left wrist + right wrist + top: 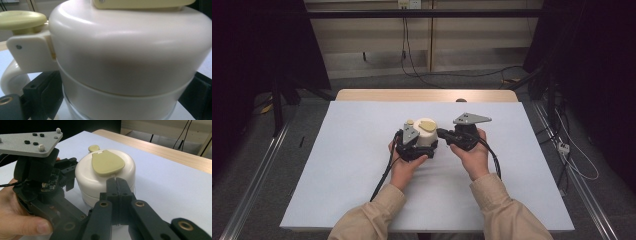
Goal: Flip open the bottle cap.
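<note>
The left hand-held gripper [416, 146] has its two black jaws spread wide around the lower body of a cream jug [130, 62], one jaw on each side of it, as the left gripper view shows; the jug stands upright on the white-covered bench [337, 165] and its rounded lid fills the space just ahead of that gripper's camera. At the jug's side, next to the left jaw, a curved cream handle [11, 77] loops down, and above it sits a pale yellow-green thumb button [21, 20]. A flat yellow-green flap [107, 162] lies on top of the lid. The right hand-held gripper [117, 185] has its jaws pressed together with nothing between them, the tips touching or just short of the jug's wall on the side away from the left hand [17, 220]. Beyond both grippers the white sheet runs on to the bench's bare wooden edge [427, 95], and past that, cables [412, 65] trail on the grey floor.
</note>
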The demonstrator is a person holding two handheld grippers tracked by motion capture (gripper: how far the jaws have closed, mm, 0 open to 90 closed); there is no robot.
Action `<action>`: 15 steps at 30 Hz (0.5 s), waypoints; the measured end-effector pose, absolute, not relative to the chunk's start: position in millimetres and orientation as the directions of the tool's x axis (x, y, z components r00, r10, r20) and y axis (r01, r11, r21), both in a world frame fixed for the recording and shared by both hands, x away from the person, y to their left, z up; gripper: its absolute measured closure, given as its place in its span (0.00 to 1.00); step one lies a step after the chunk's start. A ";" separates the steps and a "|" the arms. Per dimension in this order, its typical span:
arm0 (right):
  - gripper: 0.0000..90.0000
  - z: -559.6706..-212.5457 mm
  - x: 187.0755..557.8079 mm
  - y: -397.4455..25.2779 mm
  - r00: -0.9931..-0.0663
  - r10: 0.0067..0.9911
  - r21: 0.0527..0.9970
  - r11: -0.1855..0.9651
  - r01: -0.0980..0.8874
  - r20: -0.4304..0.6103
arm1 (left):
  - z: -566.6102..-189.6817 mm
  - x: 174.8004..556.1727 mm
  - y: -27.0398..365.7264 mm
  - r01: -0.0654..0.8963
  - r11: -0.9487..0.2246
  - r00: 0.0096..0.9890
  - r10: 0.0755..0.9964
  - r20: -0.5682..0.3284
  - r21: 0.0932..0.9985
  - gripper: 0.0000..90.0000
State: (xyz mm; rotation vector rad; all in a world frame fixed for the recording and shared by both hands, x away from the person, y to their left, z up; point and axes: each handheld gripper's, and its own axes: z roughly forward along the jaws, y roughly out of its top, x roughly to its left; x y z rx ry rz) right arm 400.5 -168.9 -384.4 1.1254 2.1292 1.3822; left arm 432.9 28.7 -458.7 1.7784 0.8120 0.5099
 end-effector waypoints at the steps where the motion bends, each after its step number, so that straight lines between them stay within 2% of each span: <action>1: 1.00 -384.3 400.8 -168.5 -0.618 0.778 0.883 0.204 0.422 0.116 | -458.7 432.8 28.7 0.280 -0.203 0.677 0.735 -0.043 0.938 0.05; 15: 1.00 -384.0 404.0 -164.8 -0.620 0.777 0.878 0.217 0.427 0.109 | -458.7 432.7 28.5 0.283 -0.201 0.676 0.736 -0.046 0.938 0.05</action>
